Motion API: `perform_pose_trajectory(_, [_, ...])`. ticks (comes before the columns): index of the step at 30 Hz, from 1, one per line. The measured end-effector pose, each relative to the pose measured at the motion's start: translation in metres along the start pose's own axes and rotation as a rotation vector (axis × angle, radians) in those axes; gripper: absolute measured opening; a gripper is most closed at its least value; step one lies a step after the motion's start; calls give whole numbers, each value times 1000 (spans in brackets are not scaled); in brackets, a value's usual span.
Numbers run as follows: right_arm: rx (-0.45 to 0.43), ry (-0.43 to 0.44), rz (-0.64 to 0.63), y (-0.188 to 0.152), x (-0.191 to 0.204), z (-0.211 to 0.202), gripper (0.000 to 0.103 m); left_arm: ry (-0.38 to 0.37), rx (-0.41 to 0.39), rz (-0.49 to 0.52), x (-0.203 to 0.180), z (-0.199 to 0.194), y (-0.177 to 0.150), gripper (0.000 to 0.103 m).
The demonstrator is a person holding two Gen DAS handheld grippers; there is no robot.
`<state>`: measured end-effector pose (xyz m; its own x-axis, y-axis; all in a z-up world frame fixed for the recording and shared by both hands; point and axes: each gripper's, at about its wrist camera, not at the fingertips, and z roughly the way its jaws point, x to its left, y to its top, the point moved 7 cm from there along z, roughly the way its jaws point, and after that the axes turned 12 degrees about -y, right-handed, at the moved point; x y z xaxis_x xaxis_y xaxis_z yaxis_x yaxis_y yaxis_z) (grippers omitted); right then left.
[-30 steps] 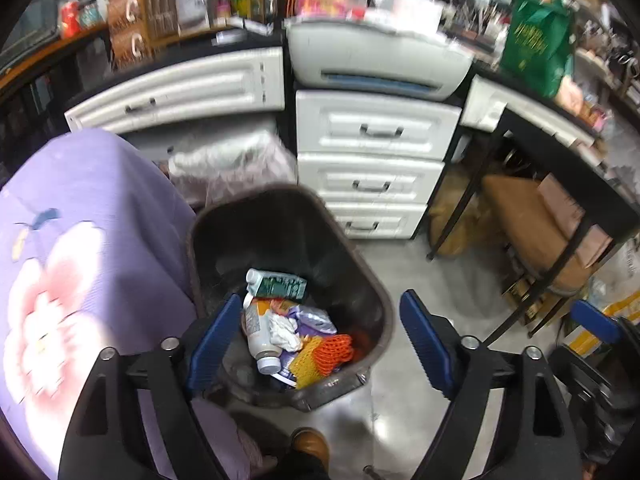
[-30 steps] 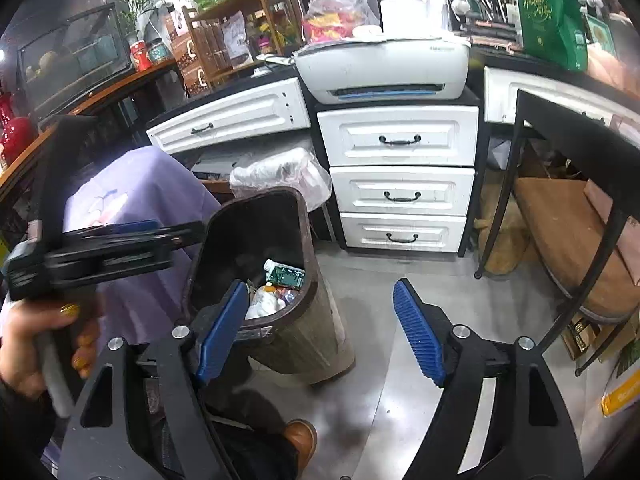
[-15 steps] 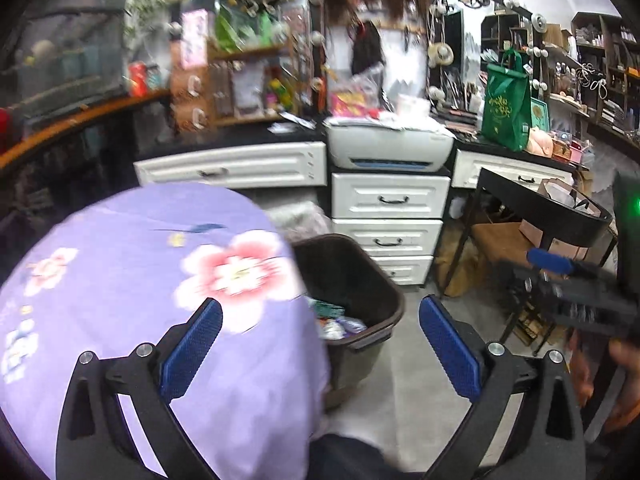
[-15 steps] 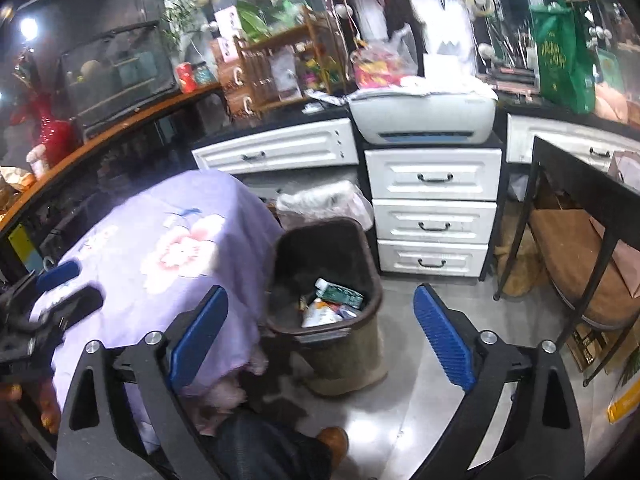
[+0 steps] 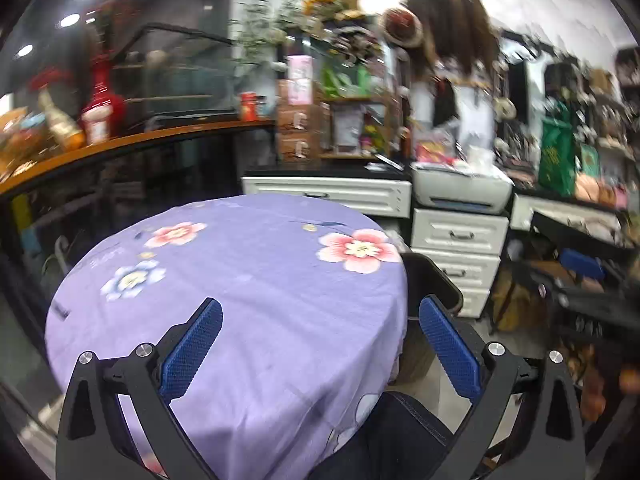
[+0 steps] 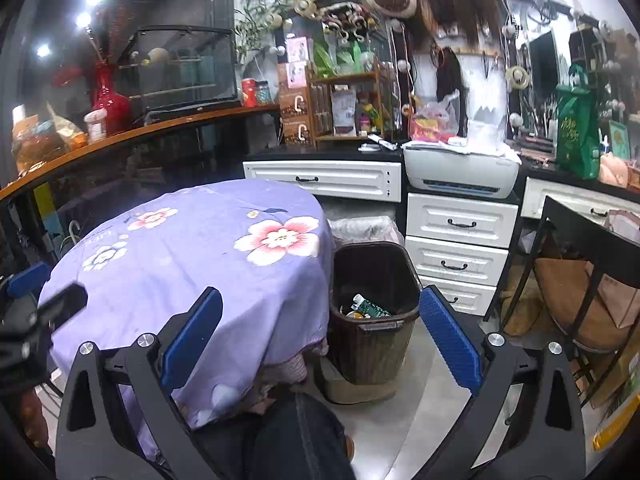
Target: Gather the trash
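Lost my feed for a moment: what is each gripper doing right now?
Left gripper: open, holding nothing.
Right gripper: open, holding nothing; jaws have just been opening.

The bin (image 6: 370, 312) stands on the floor just right of the table (image 6: 192, 264), at its right edge, with trash (image 6: 366, 308) in it. Drawers (image 6: 460, 240) stand behind the bin, a printer (image 6: 460, 172) on them.

A lilac tablecloth (image 6: 192, 264) printed with pink and pale blue flowers covers the table beside a dark brown bin (image 6: 372, 344), white drawers (image 6: 460, 240), a red vase (image 6: 110, 100) and a green bag (image 6: 576, 136).
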<state>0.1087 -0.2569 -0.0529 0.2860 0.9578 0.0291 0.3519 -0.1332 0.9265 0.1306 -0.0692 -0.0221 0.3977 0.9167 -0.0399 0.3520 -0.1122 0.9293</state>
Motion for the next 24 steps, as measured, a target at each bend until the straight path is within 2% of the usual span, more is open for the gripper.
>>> perform_pose_trajectory(4, [-65,-28,-22,-9,2,-34,97,45,-48,-66,7,-29,-11,98])
perform_pose_trajectory(7, [-96,-20,-33,-14,0,-61,97,46,-62,-95,8,-51,-23,98])
perform_pose_trajectory(12, [-176,-3,-69,-14,-5,-96,97,74,-122,-96,6,-81,-29,98])
perform_pose_trajectory(20, [-228,58,-93,-8,0,-116,97,41,-176,-78,0,-96,-27,98])
perform_pose_trajectory(24, [-230,76,-96,-8,1,-121,97,55,-181,-65,-1,-97,-28,98])
